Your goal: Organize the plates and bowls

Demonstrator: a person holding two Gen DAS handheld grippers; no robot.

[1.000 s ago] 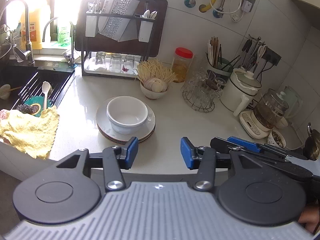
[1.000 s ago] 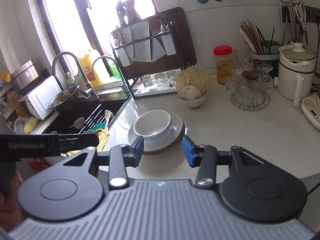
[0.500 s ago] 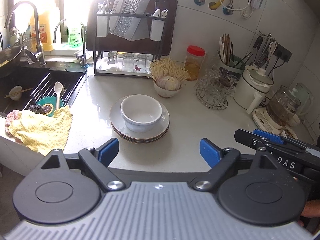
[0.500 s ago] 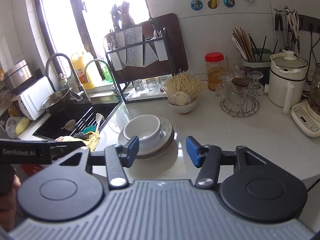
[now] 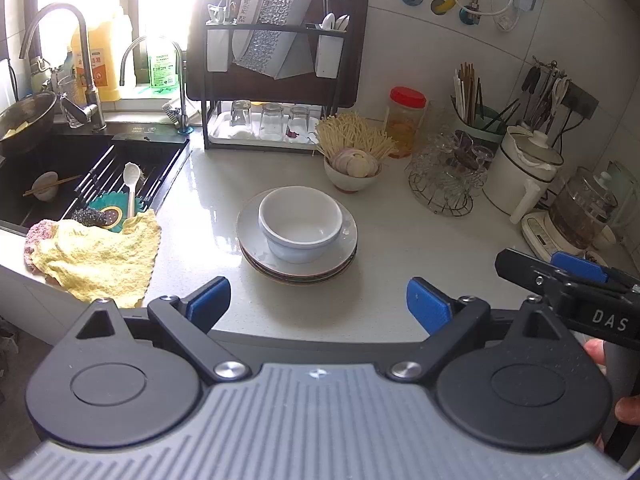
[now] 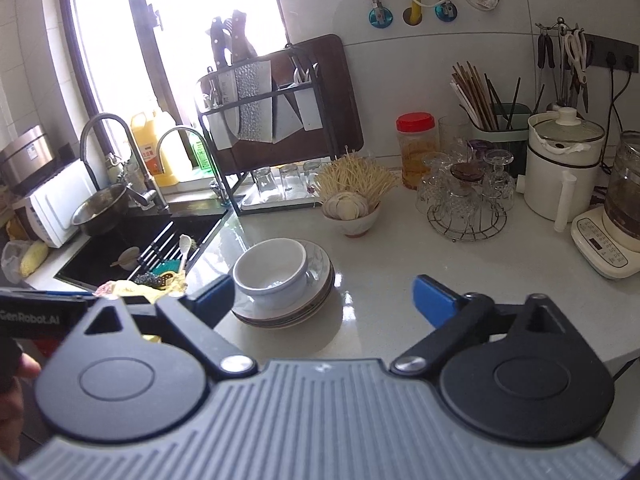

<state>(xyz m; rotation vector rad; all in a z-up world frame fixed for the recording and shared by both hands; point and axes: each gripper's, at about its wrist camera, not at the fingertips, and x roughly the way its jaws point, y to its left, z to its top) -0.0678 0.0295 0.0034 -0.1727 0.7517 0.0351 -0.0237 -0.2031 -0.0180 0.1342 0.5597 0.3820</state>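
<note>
A white bowl (image 5: 300,226) sits on a stack of plates (image 5: 256,236) in the middle of the white counter. In the right wrist view the bowl (image 6: 272,270) and the plates (image 6: 316,296) lie ahead and to the left. My left gripper (image 5: 318,304) is open and empty, held back from the stack near the counter's front edge. My right gripper (image 6: 324,296) is open and empty, also short of the stack. The right gripper shows at the right edge of the left wrist view (image 5: 576,272).
A small bowl of garlic and noodles (image 5: 352,168) stands behind the stack. A wire rack of glasses (image 5: 444,184), a white kettle (image 5: 528,172) and a red-lidded jar (image 5: 406,120) stand to the right. The sink (image 5: 80,176) and a yellow cloth (image 5: 96,256) are on the left.
Both grippers have opened wide, the left first and then the right. Both have pulled back a little from the stack, which looks smaller and farther.
</note>
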